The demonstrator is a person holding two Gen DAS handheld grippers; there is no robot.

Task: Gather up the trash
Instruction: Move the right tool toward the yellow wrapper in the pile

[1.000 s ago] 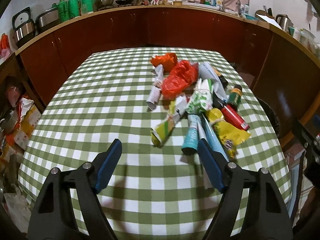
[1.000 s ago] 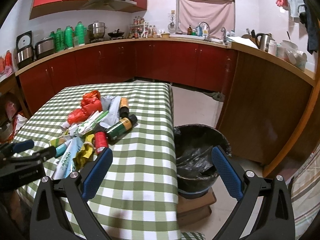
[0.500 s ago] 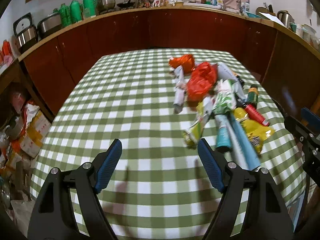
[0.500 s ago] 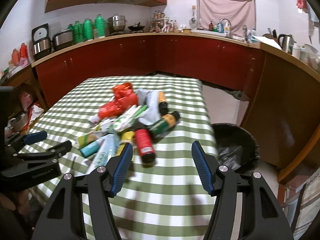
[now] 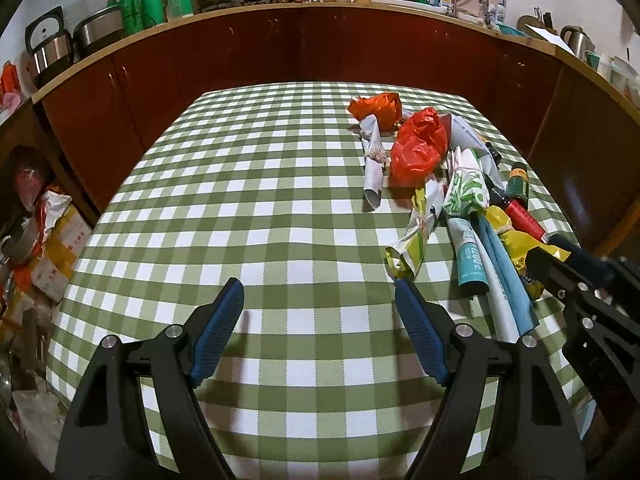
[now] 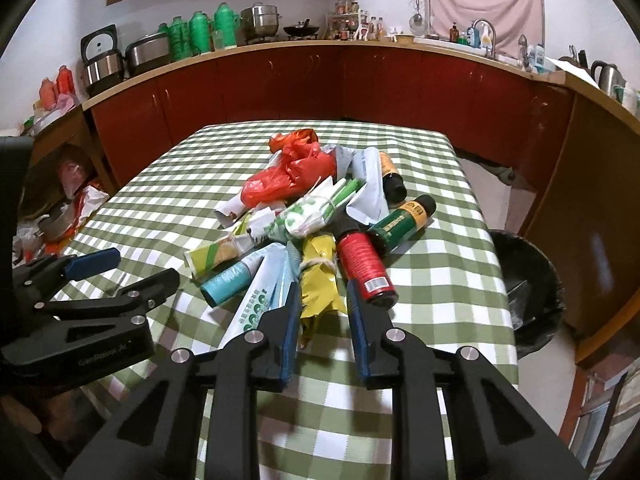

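Note:
A pile of trash lies on the green checked table (image 5: 240, 200): red plastic bags (image 6: 292, 176), paper wrappers, a teal tube (image 6: 228, 280), a red can (image 6: 364, 264), a green bottle (image 6: 400, 220) and a yellow wrapper (image 6: 320, 276). My right gripper (image 6: 323, 304) is low at the pile's near end. Its jaws are narrowed to a small gap, with the yellow wrapper's end between them. My left gripper (image 5: 318, 296) hangs wide open over bare cloth, left of the pile (image 5: 440, 184), holding nothing.
A bin with a black liner (image 6: 528, 280) stands on the floor beside the table's right edge. Red kitchen cabinets (image 5: 280, 52) curve behind the table. Boxes and bags (image 5: 44, 240) clutter the floor at the left.
My right gripper swung from above the bin to the pile, dropped low and narrowed its jaws around the yellow wrapper. My left gripper drifted left, still wide open.

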